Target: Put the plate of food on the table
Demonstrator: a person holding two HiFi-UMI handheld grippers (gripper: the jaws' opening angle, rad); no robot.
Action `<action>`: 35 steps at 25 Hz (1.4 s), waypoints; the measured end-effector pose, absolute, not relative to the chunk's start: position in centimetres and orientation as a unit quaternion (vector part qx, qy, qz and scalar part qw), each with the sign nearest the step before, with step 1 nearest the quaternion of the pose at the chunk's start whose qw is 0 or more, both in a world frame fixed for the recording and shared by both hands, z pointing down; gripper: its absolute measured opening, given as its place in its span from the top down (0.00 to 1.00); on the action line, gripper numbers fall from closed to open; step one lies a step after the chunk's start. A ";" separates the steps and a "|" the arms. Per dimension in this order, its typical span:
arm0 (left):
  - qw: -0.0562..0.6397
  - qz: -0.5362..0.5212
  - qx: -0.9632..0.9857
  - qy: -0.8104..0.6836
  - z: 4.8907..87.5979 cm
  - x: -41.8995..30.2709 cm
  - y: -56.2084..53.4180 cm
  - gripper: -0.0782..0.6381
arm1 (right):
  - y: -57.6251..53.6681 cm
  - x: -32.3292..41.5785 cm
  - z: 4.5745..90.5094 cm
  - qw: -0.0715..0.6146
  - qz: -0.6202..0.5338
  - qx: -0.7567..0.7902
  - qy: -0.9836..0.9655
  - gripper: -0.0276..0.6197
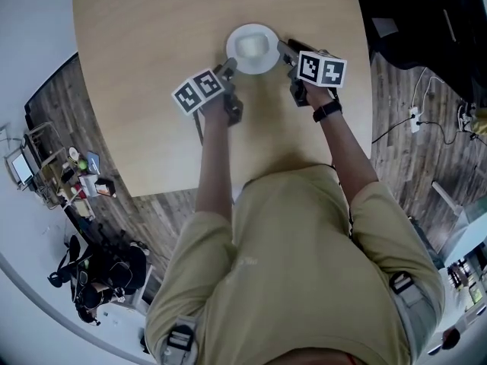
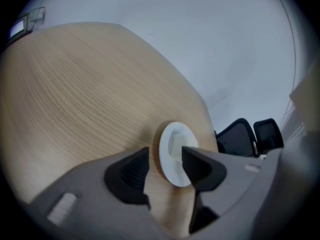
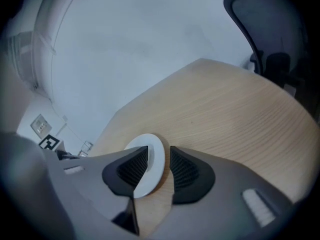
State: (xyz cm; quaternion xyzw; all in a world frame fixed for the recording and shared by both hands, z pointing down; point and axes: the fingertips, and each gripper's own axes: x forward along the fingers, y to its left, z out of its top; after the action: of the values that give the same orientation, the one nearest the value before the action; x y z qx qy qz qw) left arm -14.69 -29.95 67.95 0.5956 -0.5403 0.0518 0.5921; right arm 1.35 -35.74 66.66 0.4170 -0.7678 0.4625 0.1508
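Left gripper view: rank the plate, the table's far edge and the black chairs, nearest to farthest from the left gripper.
1. Plate, between the jaws.
2. Table's far edge, beyond the plate.
3. Black chairs, right, past the table.

The table (image 1: 152, 67) is pale matt wood grain; the plate (image 1: 254, 28) smooth white. Left gripper (image 2: 165, 152) and right gripper (image 3: 159, 151) have ribbed black pads (image 2: 131, 173), matt grey plastic shells.
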 end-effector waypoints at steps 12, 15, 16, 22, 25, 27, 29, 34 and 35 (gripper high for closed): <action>0.490 0.008 0.677 -0.549 59.2 -13.9 -25.2 0.63 | -30.6 0.9 56.7 0.122 0.296 0.451 -0.833 0.75; 0.440 0.007 0.704 -0.558 57.0 -13.4 -23.3 0.64 | -28.6 0.8 54.6 0.117 0.259 0.456 -0.843 0.75; 0.421 0.006 0.711 -0.563 56.2 -13.3 -22.8 0.65 | -27.9 0.9 54.0 0.118 0.244 0.458 -0.847 0.75; 0.332 0.005 0.727 -0.601 52.3 -14.0 -19.2 0.73 | -23.3 1.4 51.2 0.120 0.177 0.472 -0.856 0.80; 0.308 0.010 0.732 -0.608 50.9 -14.2 -17.2 0.73 | -20.7 1.5 50.3 0.124 0.160 0.475 -0.856 0.81; 0.293 0.016 0.737 -0.609 50.1 -13.9 -15.7 0.73 | -19.0 1.7 49.6 0.121 0.149 0.478 -0.857 0.82; 0.275 0.025 0.742 -0.611 49.5 -13.6 -14.1 0.73 | -17.3 2.1 49.1 0.116 0.141 0.481 -0.857 0.83; 0.238 0.031 0.748 -0.619 48.1 -12.8 -10.4 0.75 | -12.9 1.7 47.6 0.108 0.124 0.470 -0.867 0.84; 0.233 0.029 0.747 -0.622 48.0 -12.7 -9.8 0.75 | -12.2 1.7 47.2 0.106 0.117 0.469 -0.869 0.84</action>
State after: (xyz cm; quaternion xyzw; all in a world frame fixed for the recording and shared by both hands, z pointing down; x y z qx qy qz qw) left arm -12.65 -9.78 47.99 0.7468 -0.6224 0.0287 0.2327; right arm 1.71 -12.22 47.21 0.4690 -0.8690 0.1175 0.1058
